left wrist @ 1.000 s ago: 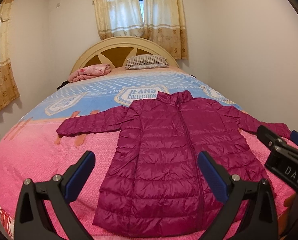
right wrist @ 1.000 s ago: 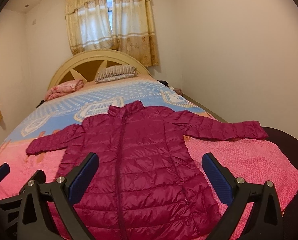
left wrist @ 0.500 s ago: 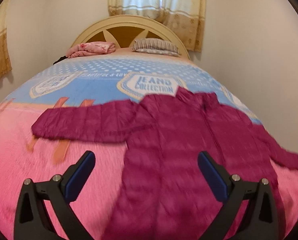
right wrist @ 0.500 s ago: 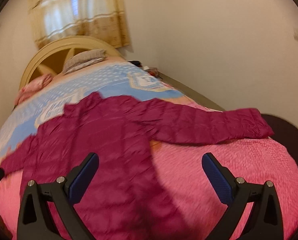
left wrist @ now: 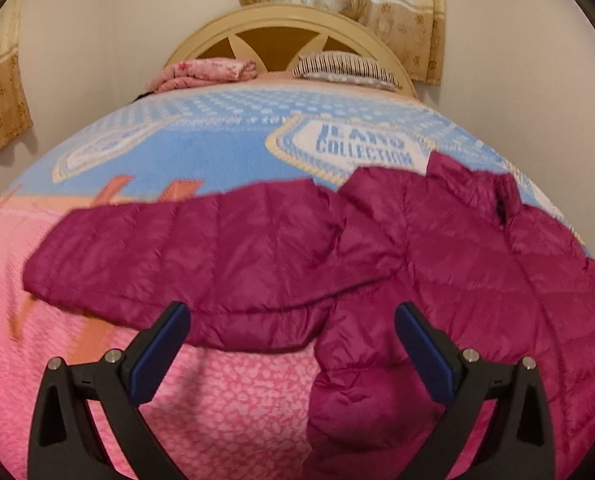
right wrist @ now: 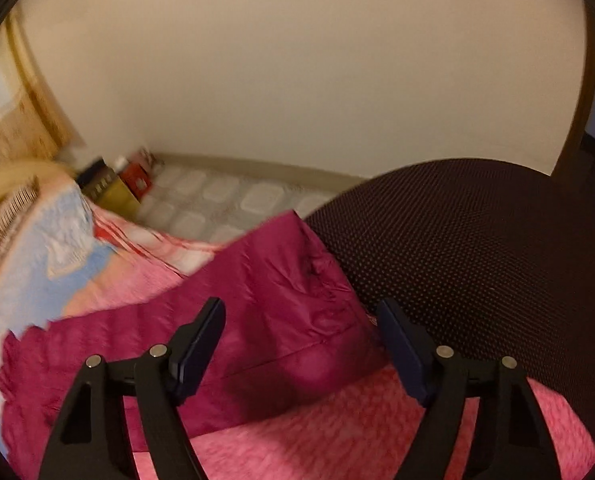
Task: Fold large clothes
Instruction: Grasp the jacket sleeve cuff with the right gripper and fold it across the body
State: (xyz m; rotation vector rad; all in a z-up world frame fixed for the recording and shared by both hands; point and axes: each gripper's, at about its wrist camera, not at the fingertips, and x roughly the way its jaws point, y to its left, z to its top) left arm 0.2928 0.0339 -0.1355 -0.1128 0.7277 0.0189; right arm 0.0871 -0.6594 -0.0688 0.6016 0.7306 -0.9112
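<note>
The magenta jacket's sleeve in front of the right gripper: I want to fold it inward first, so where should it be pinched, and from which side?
Judging by its pose, pinch the sleeve near its cuff end, beside the dark chair. It lies flat and outstretched on the pink blanket, so slide one finger under the near edge. The right gripper is open, already facing it.

A magenta puffer jacket (left wrist: 437,264) lies flat on the pink and blue bedspread (left wrist: 201,140), its sleeve (left wrist: 185,256) stretched out to the left. The left gripper (left wrist: 291,332) hangs over the sleeve's lower edge near the armpit, jaws spread wide (nothing between them). By the headboard (left wrist: 281,36) rest a folded pink blanket (left wrist: 205,72) and a striped pillow (left wrist: 345,68).
</note>
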